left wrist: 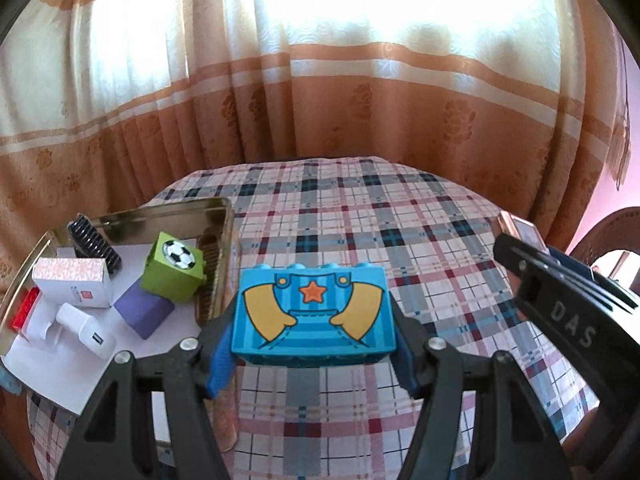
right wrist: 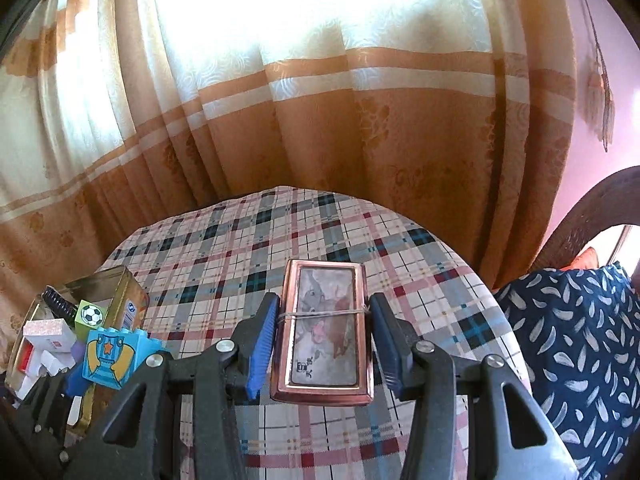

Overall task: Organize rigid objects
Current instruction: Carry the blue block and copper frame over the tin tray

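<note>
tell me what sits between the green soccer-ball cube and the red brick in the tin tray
In the left wrist view, a white cardboard box lies between the green soccer-ball cube and red brick, inside the gold tin tray.

Round table (left wrist: 340,208) under a plaid cloth of cream, grey, dark blue and red, filling the lower middle of both views, backed by the curtain. At lower left of the left wrist view, a gold metal tin (left wrist: 224,220) resting on the cloth, rim touching nothing else visible on the fabric. Seen again at the left edge of the right wrist view (right wrist: 120,292), tilted by the lens. Beside the tin, at lower left, a white sheet (left wrist: 72,380) lying flat, partly under the tin's contents; exact overlap hard to tell. Rest of the cloth bare across centre and right.
</note>
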Tool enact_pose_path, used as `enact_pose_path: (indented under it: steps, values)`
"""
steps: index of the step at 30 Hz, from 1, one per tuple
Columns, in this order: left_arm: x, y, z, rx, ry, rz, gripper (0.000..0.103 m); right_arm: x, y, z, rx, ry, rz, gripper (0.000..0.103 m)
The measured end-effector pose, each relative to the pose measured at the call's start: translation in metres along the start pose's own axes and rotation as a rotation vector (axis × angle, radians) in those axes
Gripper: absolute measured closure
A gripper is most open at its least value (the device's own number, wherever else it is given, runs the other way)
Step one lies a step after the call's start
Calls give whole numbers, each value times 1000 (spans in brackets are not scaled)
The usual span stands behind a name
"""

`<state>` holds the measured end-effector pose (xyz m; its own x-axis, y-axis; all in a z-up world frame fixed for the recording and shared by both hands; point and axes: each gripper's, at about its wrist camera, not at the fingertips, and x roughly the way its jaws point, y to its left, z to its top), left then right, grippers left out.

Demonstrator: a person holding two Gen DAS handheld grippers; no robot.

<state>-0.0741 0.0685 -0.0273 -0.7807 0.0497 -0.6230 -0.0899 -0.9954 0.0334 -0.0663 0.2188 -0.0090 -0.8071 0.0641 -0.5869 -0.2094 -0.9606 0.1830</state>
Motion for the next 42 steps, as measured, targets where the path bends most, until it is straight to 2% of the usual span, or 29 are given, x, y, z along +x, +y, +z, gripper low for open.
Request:
enact_pose_path:
  steps: [5, 8, 15, 28, 36, 40, 42]
  values:
    - [-5, 8, -2, -16, -4, -8, 39, -6, 3, -10, 11, 13, 16, 54]
    - [-10, 11, -3, -17, -11, -14, 39, -14, 8, -10, -8, -19, 4, 54]
    - [-23, 14, -5, -3, -52, -26, 39, -19, 18, -15, -23, -23, 19, 54]
    - [-52, 44, -5, -4, -127, 11, 39, -35, 53, -15, -51, -36, 98, 54]
    - [-65, 79, 0, -50, -162, 42, 39, -44, 83, -10, -67, -48, 158, 54]
    - [-68, 109, 0, -113, -154, 45, 39, -47, 102, -11, -92, -53, 195, 54]
    - [-69, 123, -1, -139, -152, 70, 39, -48, 112, -11, -106, -53, 211, 54]
